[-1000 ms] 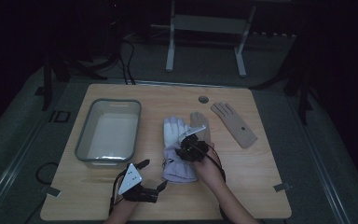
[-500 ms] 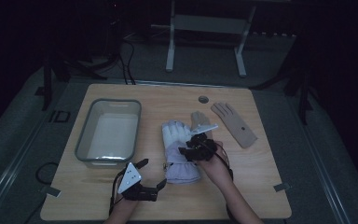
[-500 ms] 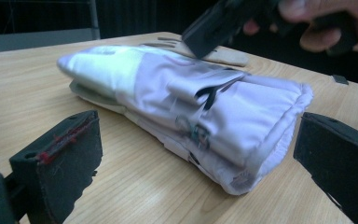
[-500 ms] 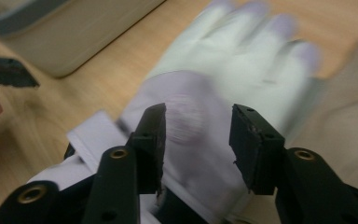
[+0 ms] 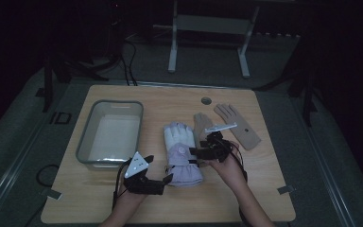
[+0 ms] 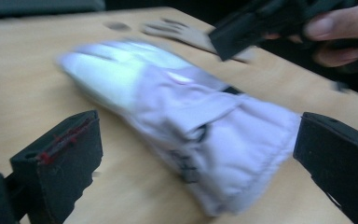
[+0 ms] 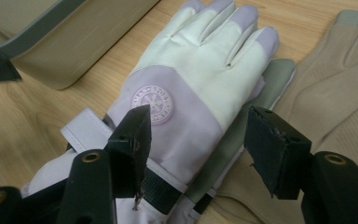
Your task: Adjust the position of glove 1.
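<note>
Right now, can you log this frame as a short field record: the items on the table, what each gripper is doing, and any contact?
surface: wooden table
main item: white and lilac ski glove, lying flat, cuff toward the person
under it: a second glove, partly covered
bin: grey tub, left of the gloves
other items: tan glove at right
left gripper: open, at the cuff, gripping nothing
right gripper: jaws just been opening, above the glove, nothing between them

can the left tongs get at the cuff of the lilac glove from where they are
Probably yes. The left tongs stand open with the cuff of the lilac glove lying between the two jaws, bare table under it. The right tongs hover over the glove's middle, clear of the cuff.
</note>
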The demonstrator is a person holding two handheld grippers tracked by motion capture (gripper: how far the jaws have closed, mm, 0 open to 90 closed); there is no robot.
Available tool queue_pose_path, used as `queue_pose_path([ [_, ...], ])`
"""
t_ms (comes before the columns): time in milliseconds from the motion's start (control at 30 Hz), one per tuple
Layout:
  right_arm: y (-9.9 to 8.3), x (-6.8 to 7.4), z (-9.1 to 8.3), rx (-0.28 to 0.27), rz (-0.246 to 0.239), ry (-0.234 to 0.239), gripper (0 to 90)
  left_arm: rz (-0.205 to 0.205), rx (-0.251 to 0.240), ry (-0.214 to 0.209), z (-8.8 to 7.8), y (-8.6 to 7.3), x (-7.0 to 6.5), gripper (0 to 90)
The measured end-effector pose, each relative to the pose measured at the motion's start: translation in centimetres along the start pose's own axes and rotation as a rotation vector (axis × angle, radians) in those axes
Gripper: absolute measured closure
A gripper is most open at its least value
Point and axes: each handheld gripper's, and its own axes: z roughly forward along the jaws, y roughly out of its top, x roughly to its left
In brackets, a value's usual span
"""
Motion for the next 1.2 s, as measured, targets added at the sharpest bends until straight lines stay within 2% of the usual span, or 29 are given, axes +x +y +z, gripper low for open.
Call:
queue_pose_path([
  [100,-0.3,0.1,0.5,0.005,0.005,-0.012,40.2,-0.029,0.100,-0.020,1.6,0.3,-0.2,7.7],
  [133,-0.5,0.0,0.7,0.005,0.011,-0.010,40.3,-0.045,0.113,-0.030,1.9,0.3,-0.1,11.4],
  [200,-0.8,-0.2,1.1,0.015,0.025,-0.007,40.4,-0.083,0.172,-0.019,3.0,-0.1,0.0,14.9],
  [267,-1.3,-0.3,1.7,0.032,0.033,0.001,40.0,-0.102,0.217,0.013,3.8,-0.6,0.2,15.0],
  [300,-1.6,-0.4,2.0,0.046,0.034,0.007,39.8,-0.121,0.227,0.011,4.1,-0.9,0.4,14.9],
  [367,-2.2,-0.7,2.7,0.071,0.044,0.024,41.2,-0.132,0.248,0.020,4.5,-1.4,0.4,14.9],
  [467,-3.0,-0.9,3.9,0.124,0.051,0.003,43.0,-0.126,0.270,0.030,5.1,-1.9,0.2,14.9],
  [600,-3.4,-1.5,4.6,0.141,0.086,0.050,48.1,-0.146,0.288,0.023,5.4,-2.1,0.3,14.9],
  [667,-3.5,-1.7,4.7,0.150,0.093,0.065,53.5,-0.149,0.299,0.013,5.6,-2.3,0.3,15.4],
  [767,-3.4,-1.5,4.8,0.157,0.094,0.070,59.6,-0.169,0.308,-0.046,5.7,-2.4,0.4,26.8],
  [800,-3.4,-1.5,4.8,0.156,0.099,0.069,61.6,-0.173,0.310,-0.080,5.7,-2.4,0.4,34.5],
  [833,-3.4,-1.4,4.8,0.158,0.102,0.067,64.7,-0.168,0.316,-0.083,5.7,-2.3,0.3,42.5],
  [1033,-3.4,-0.7,4.6,0.133,0.110,0.038,73.5,-0.174,0.334,-0.099,5.5,-1.9,0.2,62.3],
  [1133,-3.3,-0.4,4.4,0.121,0.112,0.029,75.7,-0.182,0.336,-0.108,5.3,-1.6,0.2,68.4],
  [1200,-3.1,-0.2,4.0,0.105,0.112,0.029,76.5,-0.163,0.339,-0.106,5.0,-1.2,0.1,70.0],
])
